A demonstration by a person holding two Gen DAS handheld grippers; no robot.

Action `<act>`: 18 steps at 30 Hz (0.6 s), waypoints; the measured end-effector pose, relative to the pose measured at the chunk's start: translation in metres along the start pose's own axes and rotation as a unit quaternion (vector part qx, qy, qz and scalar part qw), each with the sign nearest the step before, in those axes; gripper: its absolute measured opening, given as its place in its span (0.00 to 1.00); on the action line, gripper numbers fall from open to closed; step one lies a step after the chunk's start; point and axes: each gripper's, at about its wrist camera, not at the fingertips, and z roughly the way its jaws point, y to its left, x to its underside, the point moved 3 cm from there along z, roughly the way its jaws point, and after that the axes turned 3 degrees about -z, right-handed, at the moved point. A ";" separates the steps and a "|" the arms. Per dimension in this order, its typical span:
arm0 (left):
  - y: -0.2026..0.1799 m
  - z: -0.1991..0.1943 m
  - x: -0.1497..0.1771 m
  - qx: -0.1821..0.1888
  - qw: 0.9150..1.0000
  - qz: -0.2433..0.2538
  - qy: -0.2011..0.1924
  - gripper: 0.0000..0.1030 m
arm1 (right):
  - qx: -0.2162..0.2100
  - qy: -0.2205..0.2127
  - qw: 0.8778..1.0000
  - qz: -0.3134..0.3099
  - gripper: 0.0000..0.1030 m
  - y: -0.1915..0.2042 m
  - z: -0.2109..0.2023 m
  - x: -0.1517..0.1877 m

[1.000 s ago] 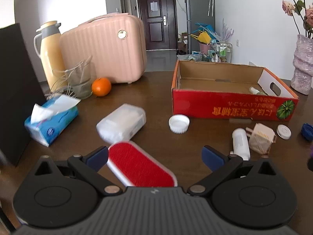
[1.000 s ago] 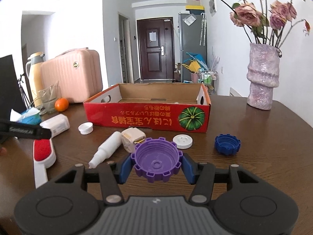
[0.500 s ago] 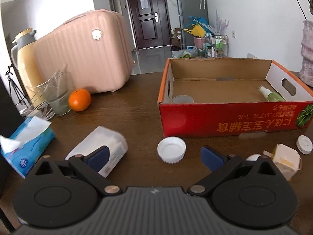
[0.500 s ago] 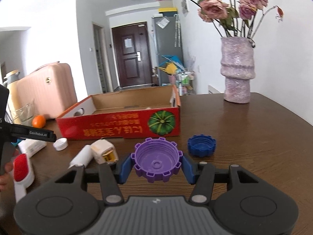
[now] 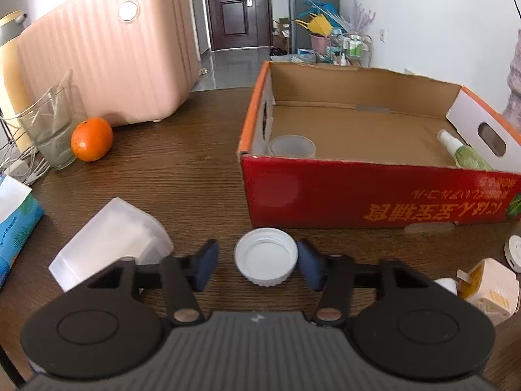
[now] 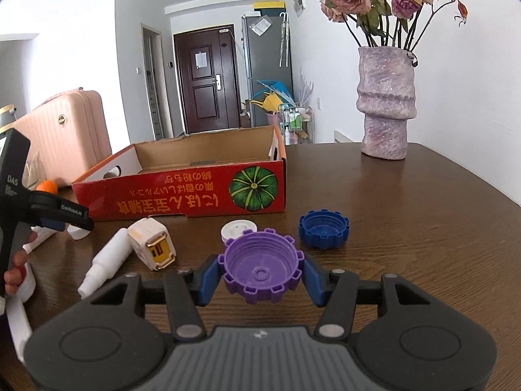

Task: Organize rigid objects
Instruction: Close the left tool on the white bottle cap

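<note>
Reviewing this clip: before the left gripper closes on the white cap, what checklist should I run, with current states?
1. white cap between the left gripper fingers: ok.
2. Left jaws open wider than the cap: ok.
3. Cap sits off-centre, nearer the right finger: not ok.
4. translucent box apart from the left finger: cannot tell.
5. red cardboard box has bare floor for a drop: ok.
6. right gripper holding the purple cap: ok.

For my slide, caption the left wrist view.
Left gripper open around a white cap beside the red box.
</note>
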 end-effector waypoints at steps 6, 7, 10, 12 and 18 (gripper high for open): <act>-0.003 -0.005 0.004 0.011 1.000 0.005 -0.006 0.40 | -0.001 -0.003 1.000 -0.001 0.52 0.000 -0.001 -0.001; -0.003 -0.008 0.005 0.013 1.000 0.004 -0.008 0.40 | -0.002 -0.004 1.000 -0.001 0.52 0.000 -0.001 -0.001; -0.004 -0.021 0.008 0.018 1.000 0.004 -0.024 0.40 | -0.004 -0.007 1.000 -0.001 0.52 0.000 -0.002 -0.002; -0.004 -0.034 0.011 0.025 0.999 0.000 -0.040 0.40 | -0.005 -0.009 1.000 -0.002 0.52 0.001 -0.004 -0.002; -0.013 -0.078 0.025 0.042 0.995 0.015 -0.089 0.40 | -0.011 -0.017 1.000 -0.006 0.52 0.004 -0.009 -0.001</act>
